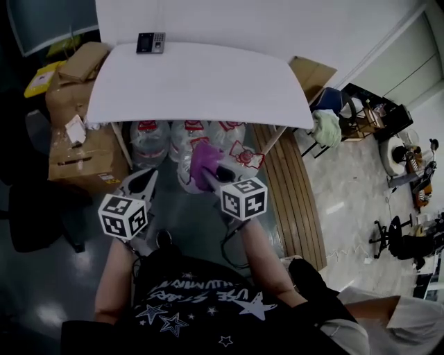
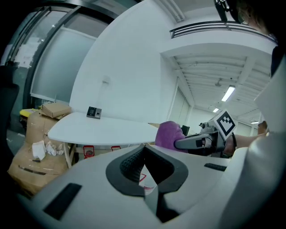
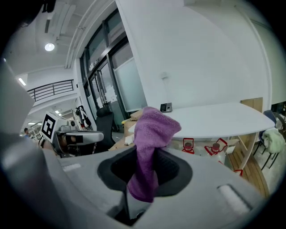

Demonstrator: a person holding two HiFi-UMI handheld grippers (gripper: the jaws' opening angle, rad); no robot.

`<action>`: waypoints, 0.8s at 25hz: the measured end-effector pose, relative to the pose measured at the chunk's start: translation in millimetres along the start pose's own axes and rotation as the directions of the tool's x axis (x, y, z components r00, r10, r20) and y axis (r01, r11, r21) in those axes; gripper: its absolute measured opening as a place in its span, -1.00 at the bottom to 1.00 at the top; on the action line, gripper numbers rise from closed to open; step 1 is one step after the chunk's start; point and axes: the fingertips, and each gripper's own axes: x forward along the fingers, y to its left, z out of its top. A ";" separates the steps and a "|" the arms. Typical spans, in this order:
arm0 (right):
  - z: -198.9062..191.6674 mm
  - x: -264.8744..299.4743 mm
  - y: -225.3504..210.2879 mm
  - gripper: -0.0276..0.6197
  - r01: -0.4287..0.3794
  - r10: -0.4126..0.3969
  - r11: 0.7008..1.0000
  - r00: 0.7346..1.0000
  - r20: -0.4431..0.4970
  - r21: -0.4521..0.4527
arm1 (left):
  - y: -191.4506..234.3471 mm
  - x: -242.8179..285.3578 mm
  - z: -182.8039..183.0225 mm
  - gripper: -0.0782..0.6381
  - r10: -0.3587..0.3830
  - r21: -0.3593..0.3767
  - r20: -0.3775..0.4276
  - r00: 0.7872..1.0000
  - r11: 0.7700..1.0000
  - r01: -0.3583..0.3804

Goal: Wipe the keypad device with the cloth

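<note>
So, fuzzy purple cloth [image 3: 153,129] pinched tight in the right gripper [image 3: 145,157].
Left gripper [image 2: 144,166] is closed, empty; small black keypad device [image 1: 150,42] sits at 12 o'clock on the white table [image 1: 201,87].

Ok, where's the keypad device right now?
In the head view the keypad device sits at the far left edge of the white table, against the wall.
</note>
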 end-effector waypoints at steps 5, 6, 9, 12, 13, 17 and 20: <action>25.1 43.6 -0.3 -0.62 0.021 -0.021 1.000 1.000 -0.010 0.011 | 47.0 13.7 18.9 -0.76 -0.018 -0.013 -0.009 1.000 1.000 0.017; 28.4 50.9 -0.5 -0.62 0.026 -0.026 1.000 1.000 -0.012 0.013 | 54.9 15.6 21.5 -0.76 -0.021 -0.015 -0.011 1.000 1.000 0.021; 38.2 70.0 -2.5 -0.62 0.048 -0.047 0.999 0.999 -0.014 0.025 | 75.4 20.1 28.3 -0.76 -0.032 -0.018 -0.016 0.999 0.999 0.032; 47.5 85.1 -1.5 -0.62 0.060 -0.059 0.998 0.998 -0.007 0.035 | 92.6 22.5 31.9 -0.76 -0.043 -0.021 -0.021 0.999 0.999 0.043; 49.5 90.3 -0.6 -0.62 0.061 -0.061 0.997 0.998 -0.007 0.036 | 99.0 23.3 32.4 -0.76 -0.044 -0.021 -0.023 0.999 0.999 0.044; 53.6 109.2 -0.2 -0.62 0.062 -0.062 0.998 0.998 -0.020 0.030 | 124.0 28.3 35.1 -0.76 -0.036 -0.037 -0.022 0.999 0.999 0.036; 59.2 120.8 -5.3 -0.62 0.063 -0.063 0.998 0.998 -0.022 0.029 | 137.2 34.8 38.0 -0.76 -0.029 -0.041 -0.020 0.999 0.999 0.028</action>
